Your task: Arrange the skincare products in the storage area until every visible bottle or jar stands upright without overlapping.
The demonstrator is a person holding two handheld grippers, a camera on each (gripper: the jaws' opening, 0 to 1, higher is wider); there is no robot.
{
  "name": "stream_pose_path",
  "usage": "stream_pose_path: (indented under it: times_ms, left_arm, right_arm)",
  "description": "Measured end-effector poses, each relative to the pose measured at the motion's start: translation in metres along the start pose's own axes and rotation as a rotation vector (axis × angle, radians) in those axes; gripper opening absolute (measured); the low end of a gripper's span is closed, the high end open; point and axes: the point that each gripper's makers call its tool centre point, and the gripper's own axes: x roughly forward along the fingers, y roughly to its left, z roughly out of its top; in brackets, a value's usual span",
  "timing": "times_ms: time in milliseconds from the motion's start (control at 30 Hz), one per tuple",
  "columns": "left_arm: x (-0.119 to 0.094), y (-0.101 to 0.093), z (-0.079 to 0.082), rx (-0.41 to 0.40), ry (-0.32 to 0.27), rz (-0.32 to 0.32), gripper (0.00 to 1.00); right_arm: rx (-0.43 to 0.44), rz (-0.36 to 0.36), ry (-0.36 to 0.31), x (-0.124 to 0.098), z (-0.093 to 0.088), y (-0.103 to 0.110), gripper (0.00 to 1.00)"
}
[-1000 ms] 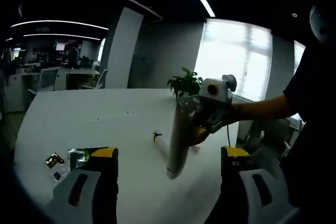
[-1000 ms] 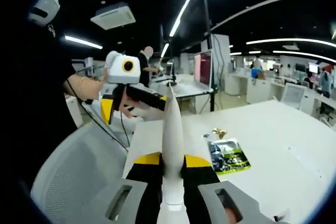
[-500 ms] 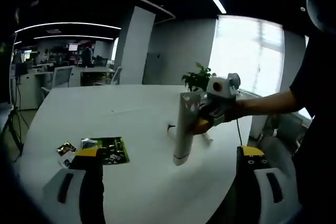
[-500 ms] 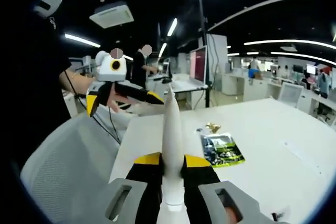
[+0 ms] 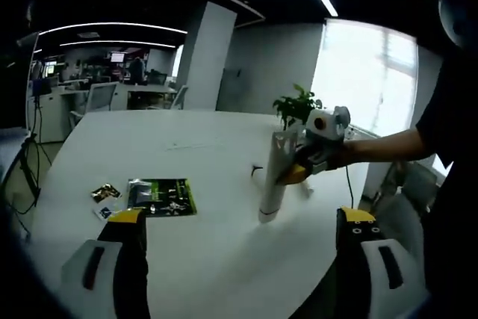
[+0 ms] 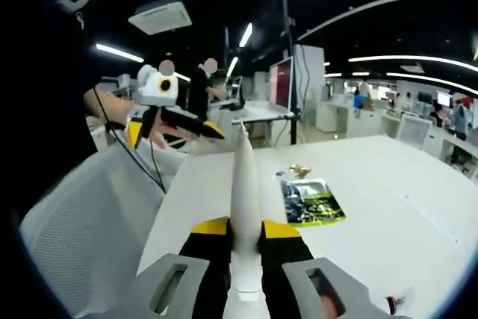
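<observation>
A tall white squeeze tube with a flat crimped top (image 5: 275, 177) stands nearly upright over the wide white tabletop (image 5: 209, 244), its cap end pointing down; whether the cap touches the surface I cannot tell. The right gripper (image 5: 302, 168) has its yellow-tipped jaws clenched around the tube's upper half, a person's hand (image 5: 340, 156) behind it. In the right gripper view the same tube (image 6: 245, 207) runs straight up between the two closed jaws of that gripper (image 6: 245, 231).

The left gripper (image 5: 243, 222) hangs back from the tube with its jaws spread wide and nothing between them.

Further along the table lies a flat green-and-black foil packet (image 5: 162, 196), with a small gold wrapper (image 5: 104, 193) just beside it. A leafy green potted plant (image 5: 296, 107) stands at the far edge near a bright window (image 5: 370, 80).
</observation>
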Motion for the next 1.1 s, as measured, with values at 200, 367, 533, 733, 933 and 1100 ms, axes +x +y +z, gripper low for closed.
stream_pose_path:
  times_ms: [200,367,533,733,933,1100]
  left_arm:
    - [0.005,-0.002,-0.005,-0.014,0.015,-0.004,0.97]
    - [0.007,-0.005,-0.011,-0.023,0.03,-0.005,0.97]
    - [0.006,-0.002,-0.013,-0.03,0.039,0.003,0.96]
    - [0.008,0.0,-0.015,-0.035,0.042,0.002,0.95]
    - [0.012,-0.006,-0.022,-0.042,0.055,-0.02,0.95]
    - [0.014,-0.011,-0.022,-0.041,0.063,-0.031,0.94]
  right_arm:
    - [-0.023,0.0,-0.004,0.006,-0.003,-0.002,0.05]
    - [-0.03,0.001,-0.013,0.01,-0.002,-0.001,0.05]
    - [-0.034,0.002,-0.009,0.013,-0.003,-0.003,0.05]
    - [-0.039,0.003,-0.002,0.013,-0.005,-0.002,0.05]
    - [-0.05,0.013,0.0,0.013,-0.005,0.0,0.06]
    - [-0.068,0.033,0.015,0.011,-0.006,0.001,0.07]
